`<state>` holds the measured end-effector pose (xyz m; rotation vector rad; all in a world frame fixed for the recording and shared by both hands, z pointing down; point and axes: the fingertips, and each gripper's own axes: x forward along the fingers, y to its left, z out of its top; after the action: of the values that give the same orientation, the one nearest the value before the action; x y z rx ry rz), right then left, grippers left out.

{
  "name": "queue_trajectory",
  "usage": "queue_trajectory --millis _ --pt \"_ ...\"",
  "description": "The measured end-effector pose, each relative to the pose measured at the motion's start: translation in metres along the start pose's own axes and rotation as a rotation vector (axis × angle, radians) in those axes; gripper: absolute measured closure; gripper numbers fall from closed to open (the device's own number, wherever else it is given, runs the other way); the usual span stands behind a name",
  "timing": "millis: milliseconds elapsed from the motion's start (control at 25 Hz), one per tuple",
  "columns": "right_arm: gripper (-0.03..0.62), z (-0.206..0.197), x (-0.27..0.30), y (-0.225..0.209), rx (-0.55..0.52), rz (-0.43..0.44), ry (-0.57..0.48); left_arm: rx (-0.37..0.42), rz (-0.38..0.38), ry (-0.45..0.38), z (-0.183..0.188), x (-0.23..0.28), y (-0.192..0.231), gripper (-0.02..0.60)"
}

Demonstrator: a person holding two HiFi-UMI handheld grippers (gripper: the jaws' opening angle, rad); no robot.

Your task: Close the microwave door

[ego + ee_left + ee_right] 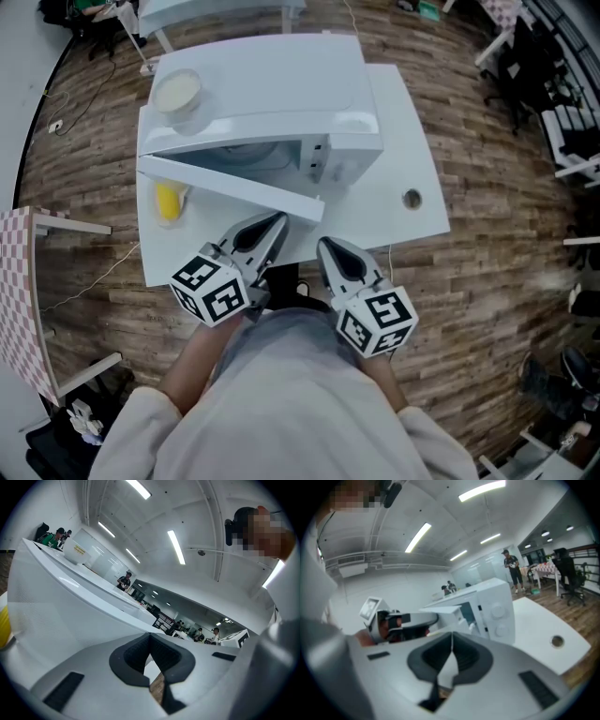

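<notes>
The white microwave [281,84] sits on a white tabletop [412,159]. Its microwave door [234,187] stands open, swung out on the left-hand hinge so that its free edge points toward the person. The left tongs [277,223] are pressed together with nothing between them, their tip just beside the door's outer face near that free edge; whether they touch cannot be told. The right tongs [325,246] are likewise closed and empty, near the tabletop's front edge. A pale bowl [178,92] rests on the microwave's top, and a yellow object [167,200] lies on the tabletop behind the door.
</notes>
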<state>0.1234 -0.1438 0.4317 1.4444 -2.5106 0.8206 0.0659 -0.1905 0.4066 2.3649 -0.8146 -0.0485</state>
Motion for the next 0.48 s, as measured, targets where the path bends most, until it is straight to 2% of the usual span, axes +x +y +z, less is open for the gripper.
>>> queue_trajectory --millis 480 --pt "0.571 0.018 0.016 -0.002 -0.008 0.012 -0.018 -0.011 0.001 -0.001 0.011 0.007 0.006 0.568"
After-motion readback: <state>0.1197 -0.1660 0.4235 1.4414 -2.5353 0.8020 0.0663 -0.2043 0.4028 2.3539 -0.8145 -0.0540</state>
